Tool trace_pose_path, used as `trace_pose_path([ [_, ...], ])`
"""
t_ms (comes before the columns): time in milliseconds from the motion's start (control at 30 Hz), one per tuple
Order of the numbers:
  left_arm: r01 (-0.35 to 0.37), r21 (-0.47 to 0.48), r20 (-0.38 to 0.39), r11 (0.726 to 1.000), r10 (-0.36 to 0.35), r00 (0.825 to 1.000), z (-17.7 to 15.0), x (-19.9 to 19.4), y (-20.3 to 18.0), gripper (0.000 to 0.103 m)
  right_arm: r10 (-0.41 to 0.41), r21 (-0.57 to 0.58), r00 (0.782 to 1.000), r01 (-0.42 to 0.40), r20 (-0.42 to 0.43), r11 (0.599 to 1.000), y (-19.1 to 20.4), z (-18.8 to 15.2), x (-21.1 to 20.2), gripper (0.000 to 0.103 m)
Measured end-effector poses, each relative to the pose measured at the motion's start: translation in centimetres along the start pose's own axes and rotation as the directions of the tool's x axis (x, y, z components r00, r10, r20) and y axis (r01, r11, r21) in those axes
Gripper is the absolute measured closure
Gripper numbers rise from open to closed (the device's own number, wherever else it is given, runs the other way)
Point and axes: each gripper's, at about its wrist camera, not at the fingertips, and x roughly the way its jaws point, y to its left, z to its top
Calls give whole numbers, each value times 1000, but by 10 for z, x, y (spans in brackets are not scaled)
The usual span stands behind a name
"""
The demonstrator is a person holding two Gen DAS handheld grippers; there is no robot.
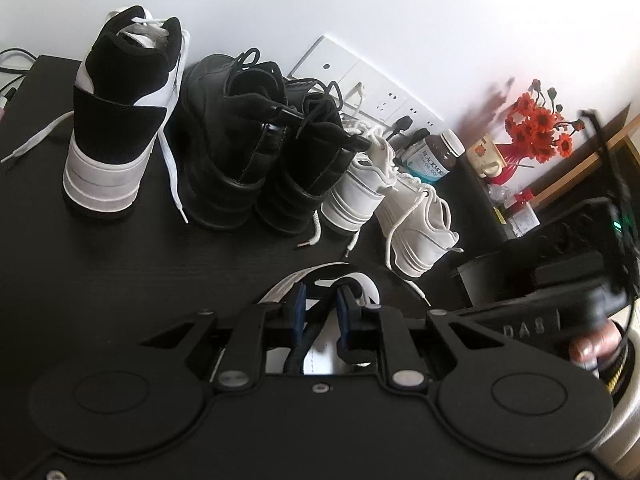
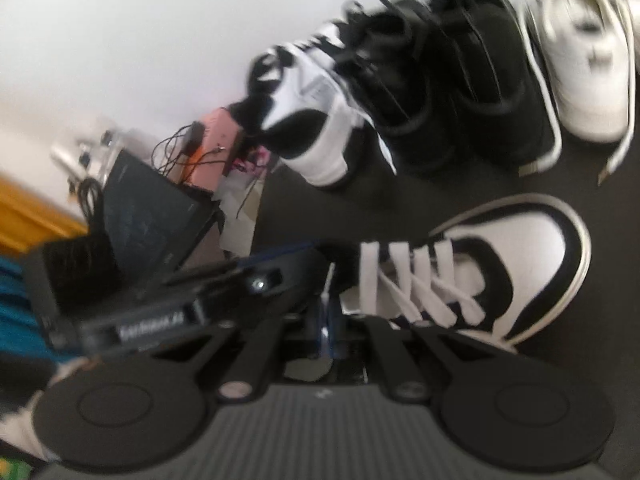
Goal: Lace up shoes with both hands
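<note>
Black-and-white sneaker [image 2: 480, 272] lay just right of shut right tongs [image 2: 328, 312], toe away; lace end possibly pinched. Left tongs [image 1: 322, 304] narrowly parted over collar, grip unclear.

just ahead of the fingers, the black-and-white sneaker [image 2: 500, 276] shows smooth, faintly shiny leather and flat woven cloth laces [image 2: 420, 280]. the bench [image 1: 100, 280] beneath is matt dark wood grain. further off, the black boots [image 1: 256, 152] look matt with glossy heel strips.
</note>
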Motion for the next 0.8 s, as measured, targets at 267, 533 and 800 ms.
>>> trace_pose_path([
  [267, 16, -8, -10, 1000, -16, 1000, 1, 1, 4, 83, 7, 78, 999, -3, -46, 997, -11, 11, 5, 102],
  [533, 22, -6, -15, 1000, -22, 1000, 2, 1, 5, 83, -25, 4, 998, 25, -63, 1000, -5, 16, 6, 101],
  [800, 25, -1, -18, 1000, -25, 1000, 2, 0, 5, 81, -65, -68, 998, 63, -21, 996, 0, 10, 1, 101],
])
